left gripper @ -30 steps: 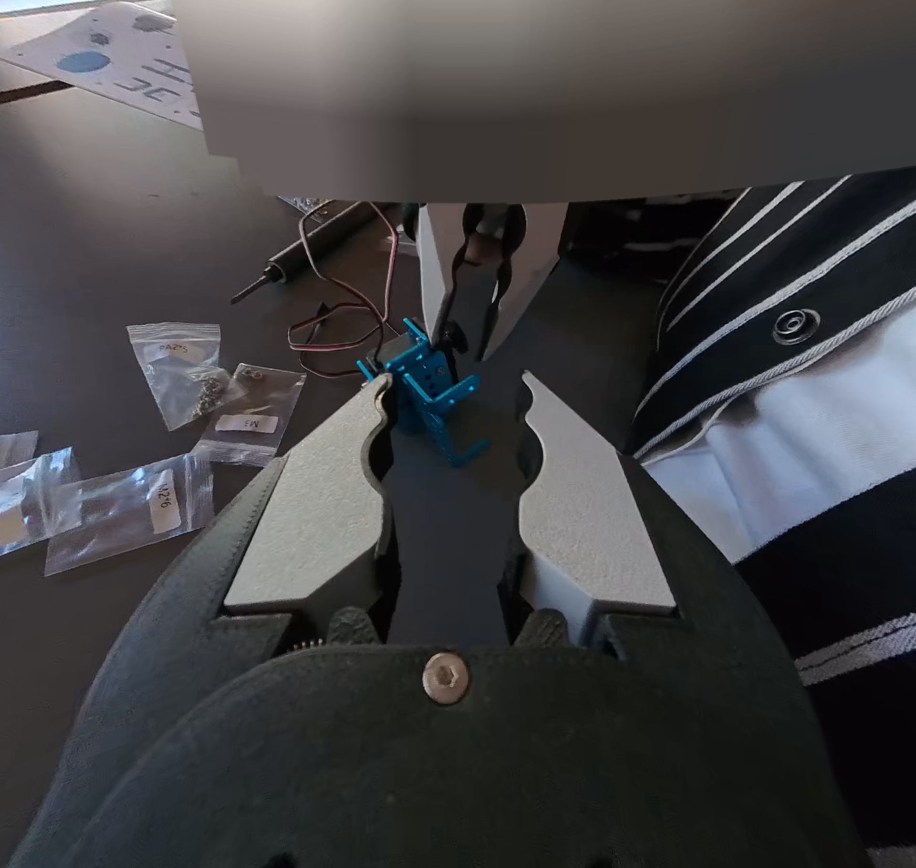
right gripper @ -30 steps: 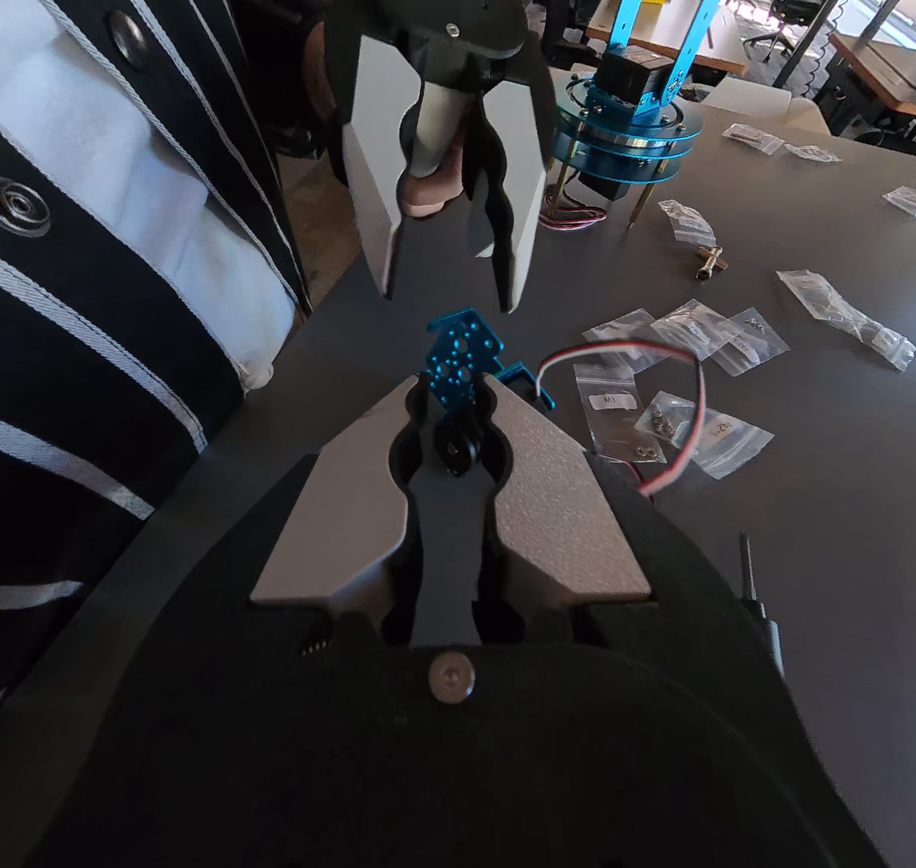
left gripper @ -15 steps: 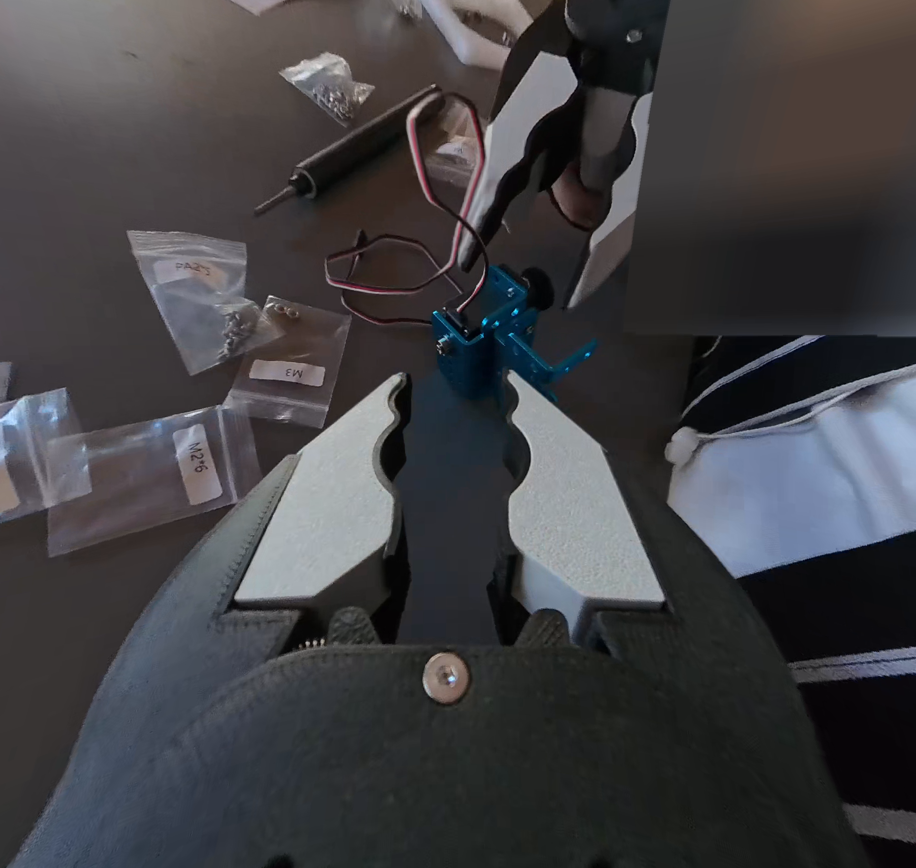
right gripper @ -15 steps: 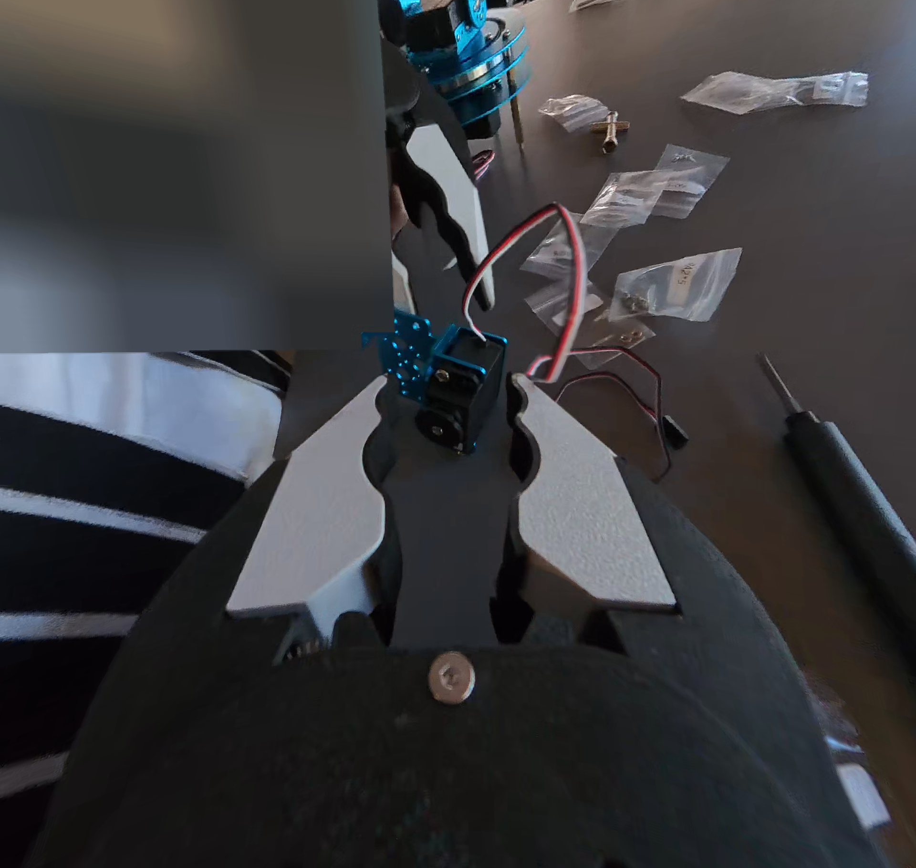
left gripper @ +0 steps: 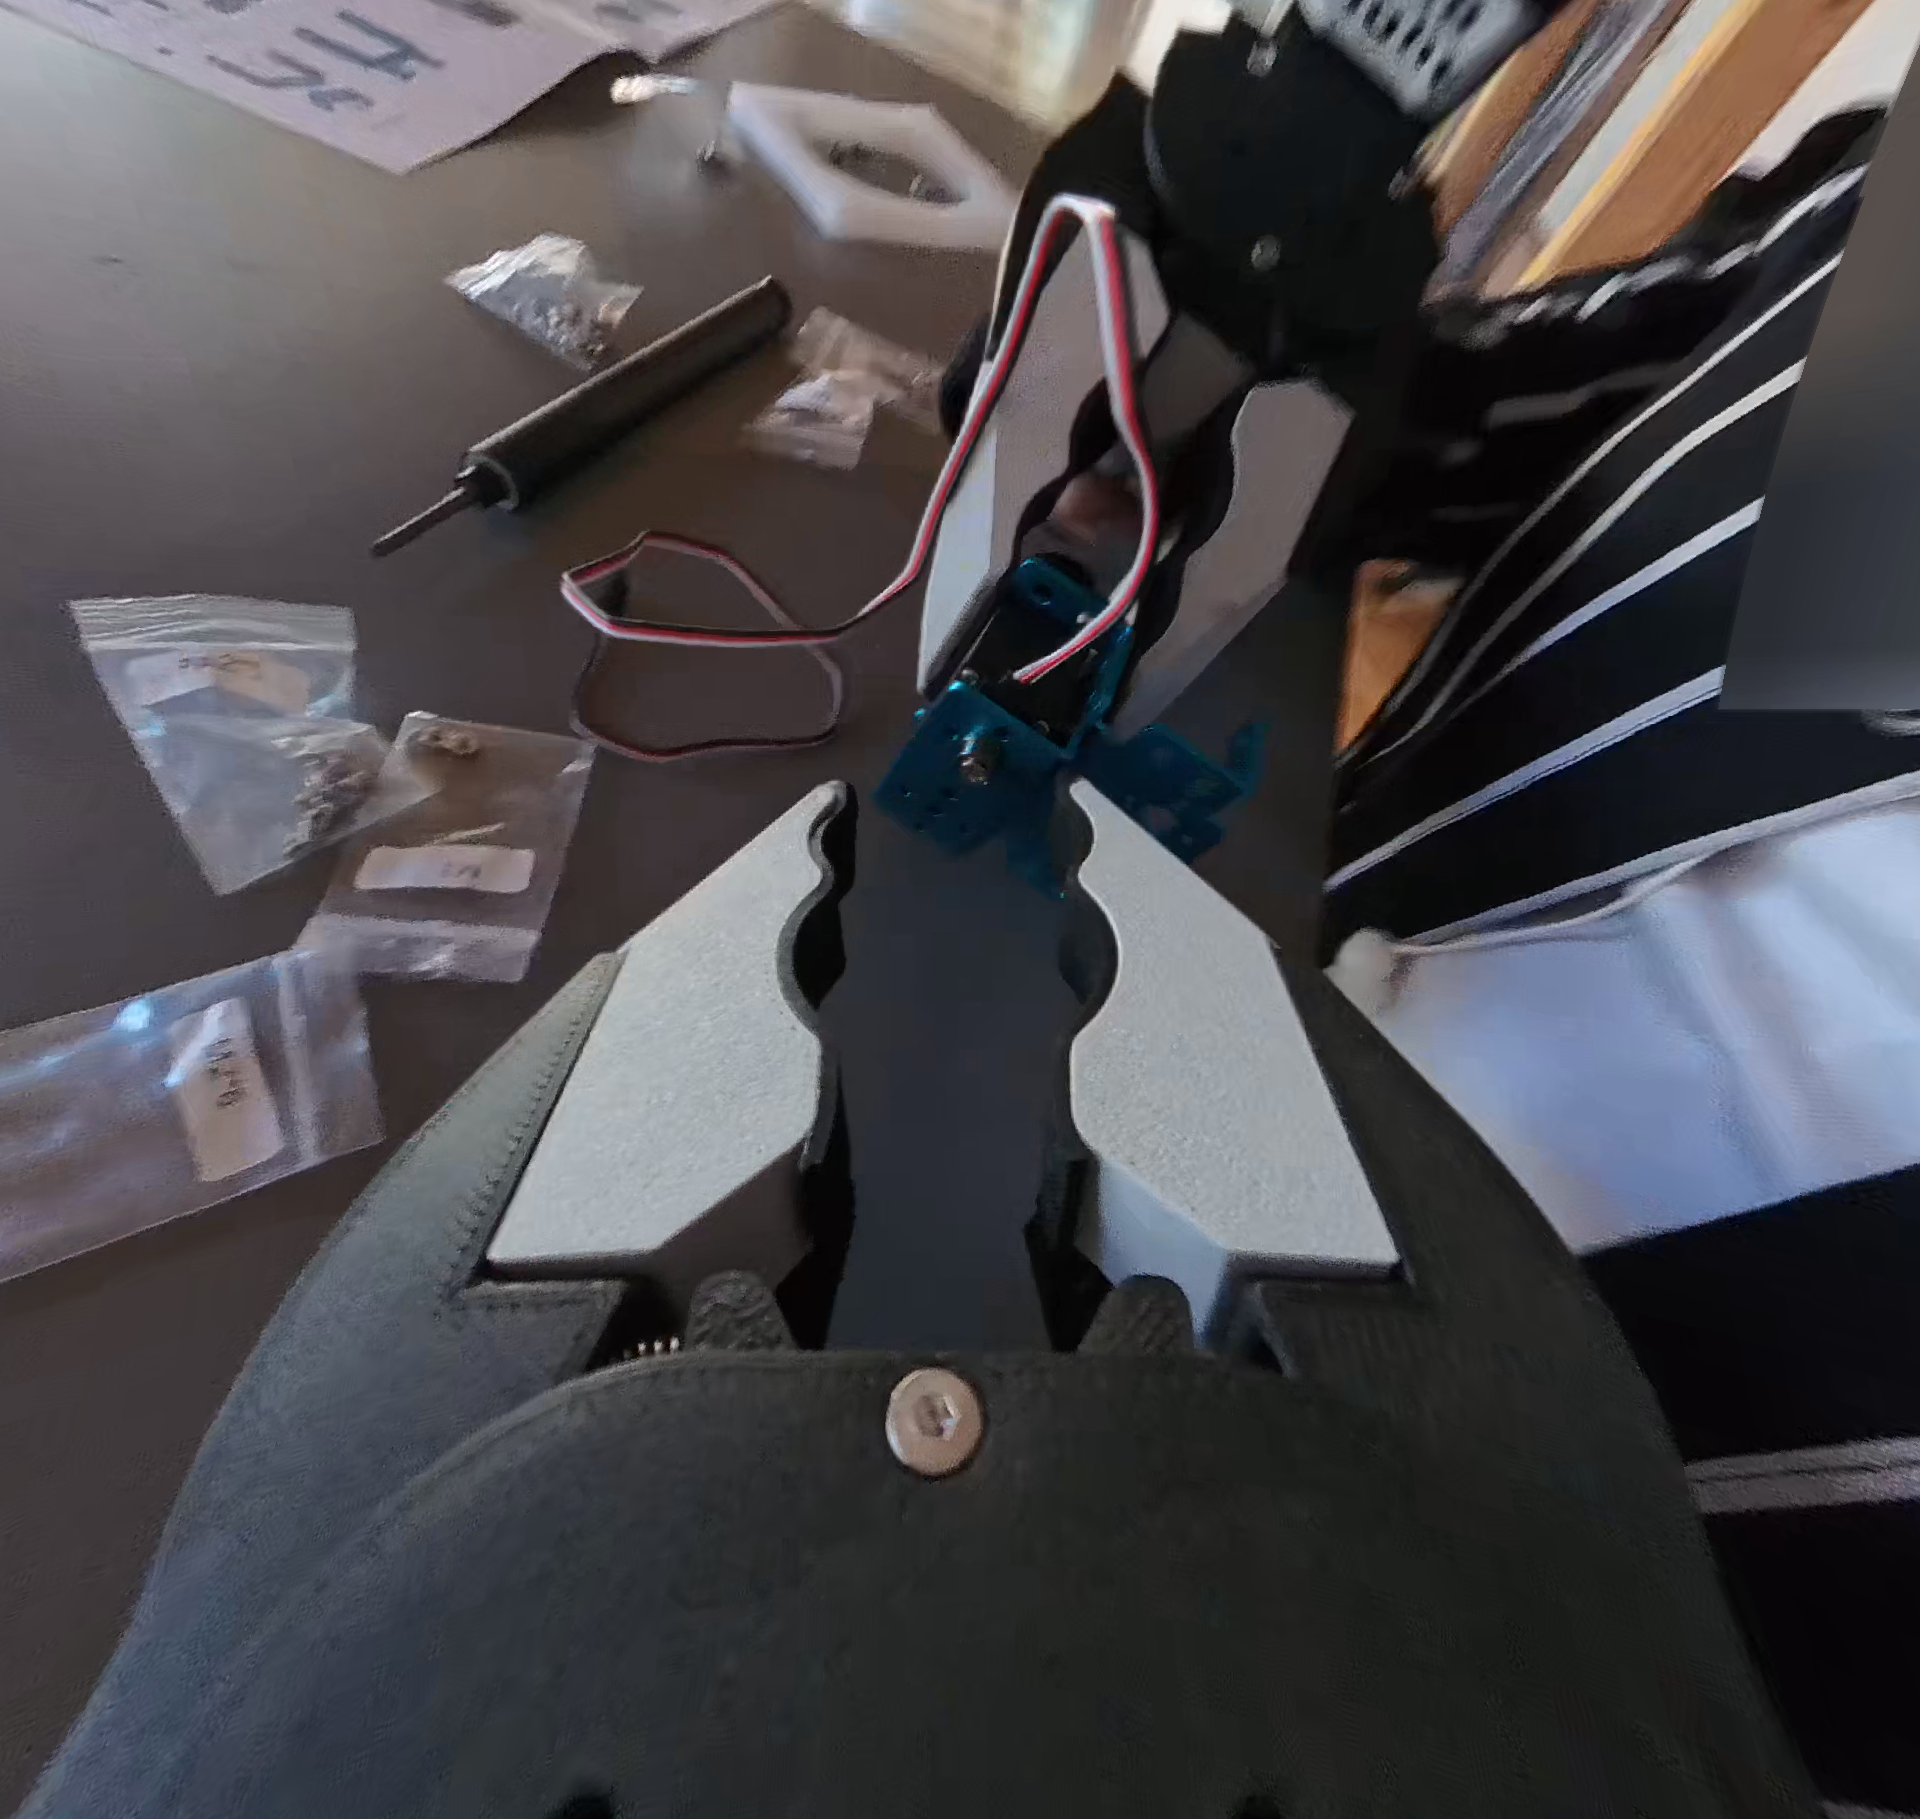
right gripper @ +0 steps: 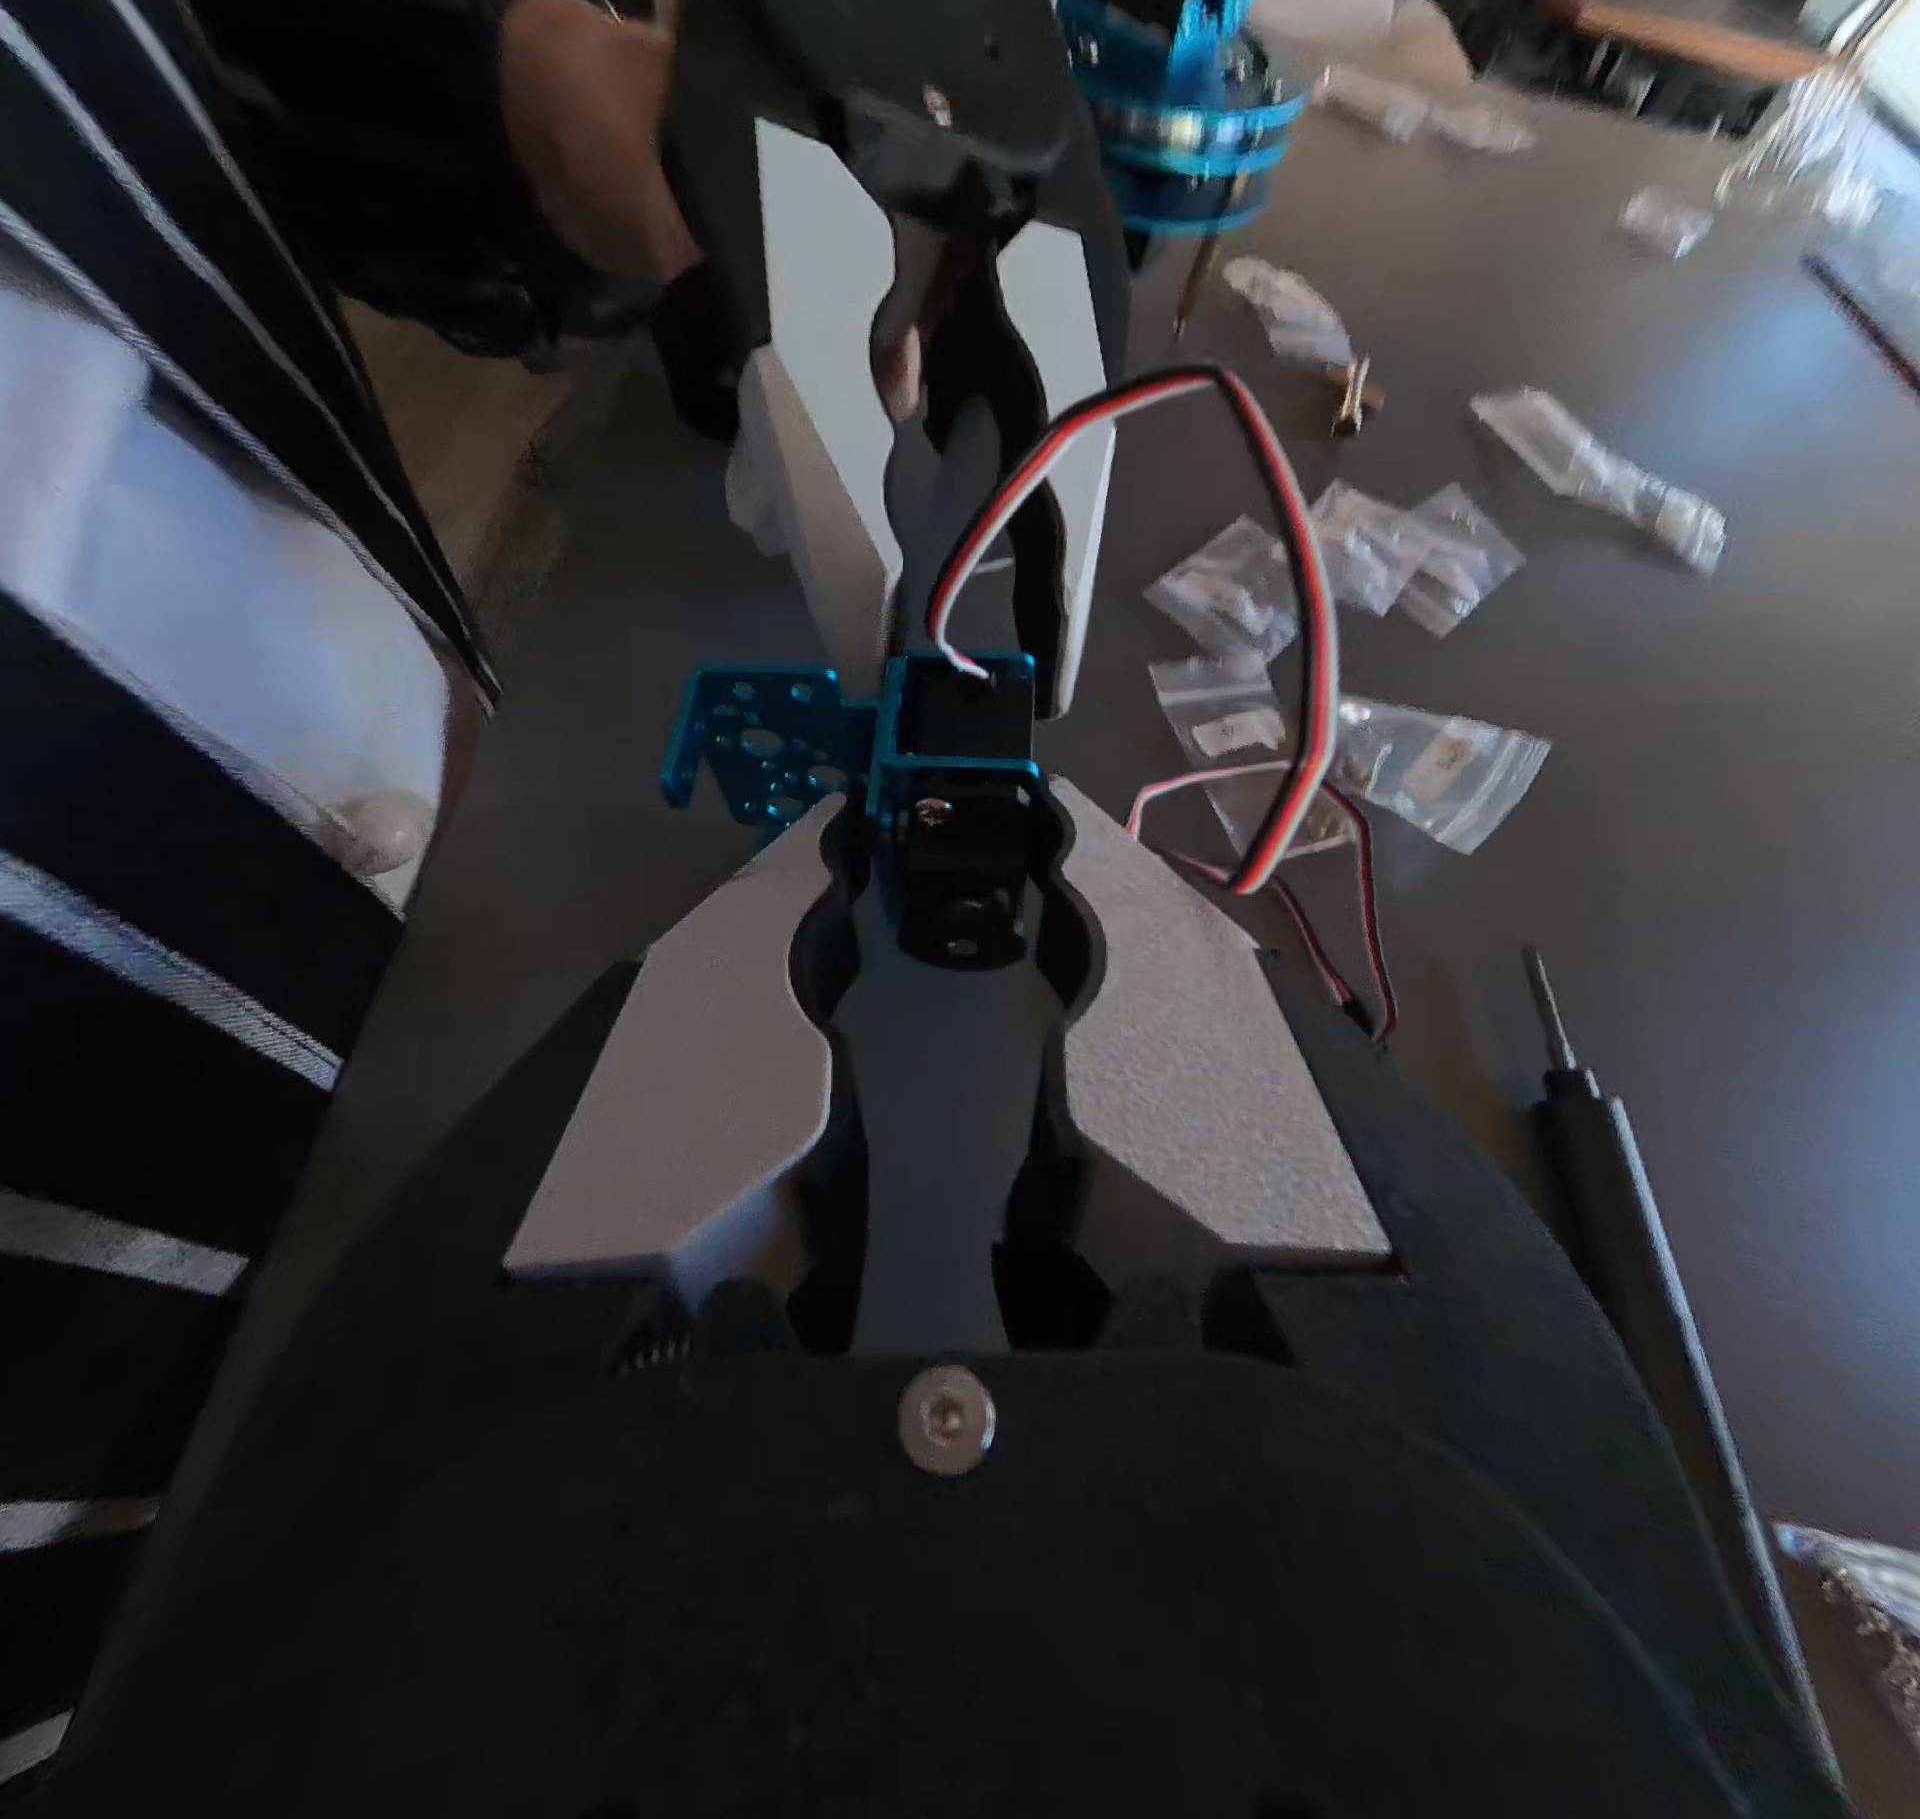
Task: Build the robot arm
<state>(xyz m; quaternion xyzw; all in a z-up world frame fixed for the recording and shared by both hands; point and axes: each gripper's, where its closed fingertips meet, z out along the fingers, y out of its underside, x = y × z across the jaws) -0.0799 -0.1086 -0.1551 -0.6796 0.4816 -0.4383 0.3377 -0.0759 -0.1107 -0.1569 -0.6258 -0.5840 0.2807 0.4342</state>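
A blue metal bracket holding a black servo (right gripper: 961,761) has a red, white and black wire (right gripper: 1299,564) looping up from it. My right gripper (right gripper: 945,813) is shut on the servo and bracket and holds them just above the dark table (right gripper: 1662,834). In the left wrist view the same bracket (left gripper: 987,782) hangs from the right gripper's fingers (left gripper: 977,543). My left gripper (left gripper: 961,813) is open, its tips right at the bracket's near edge. It also shows in the right wrist view (right gripper: 935,439), just behind the bracket.
A black screwdriver (left gripper: 623,398) lies on the table, also in the right wrist view (right gripper: 1662,1302). Several small plastic bags of hardware (left gripper: 249,720) lie to the left. A white foam tray (left gripper: 873,159), a printed sheet (left gripper: 364,24) and a blue turntable assembly (right gripper: 1184,128) stand farther off. A person's striped garment (left gripper: 1610,626) is at the table edge. The tips of both grippers are at nearly the same place.
The right gripper has closed from loosely around the servo to gripping it, and the bracket has turned. The wire now loops higher. The left gripper stays open, close in front of the bracket.
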